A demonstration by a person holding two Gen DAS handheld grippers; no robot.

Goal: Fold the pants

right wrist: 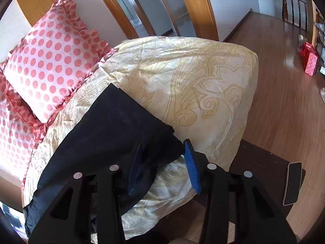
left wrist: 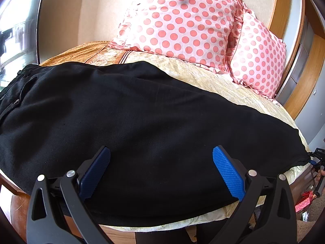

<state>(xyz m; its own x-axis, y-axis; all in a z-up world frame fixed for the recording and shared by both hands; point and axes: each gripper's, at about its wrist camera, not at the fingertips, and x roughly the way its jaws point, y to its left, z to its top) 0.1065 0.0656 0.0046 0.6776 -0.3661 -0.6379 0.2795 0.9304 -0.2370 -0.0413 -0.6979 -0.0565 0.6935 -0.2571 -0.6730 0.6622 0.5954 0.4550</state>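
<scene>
Black pants (left wrist: 132, 126) lie spread lengthwise across the bed, waistband at the left, leg hems at the right. My left gripper (left wrist: 161, 158) is open above the near edge of the pants, blue pads wide apart, holding nothing. In the right wrist view the hem end of the pants (right wrist: 113, 134) lies on the cream cover. My right gripper (right wrist: 162, 154) is open, with the hem corner lying between its blue pads (right wrist: 192, 168). The right gripper also shows at the far right edge of the left wrist view (left wrist: 317, 158).
Two pink polka-dot pillows (left wrist: 178, 22) lean at the head of the bed. The cream patterned bedspread (right wrist: 193, 77) covers the bed. A dark bench with a phone (right wrist: 292, 185) stands at the bed's foot. Wooden floor and a red gift bag (right wrist: 310, 61) lie beyond.
</scene>
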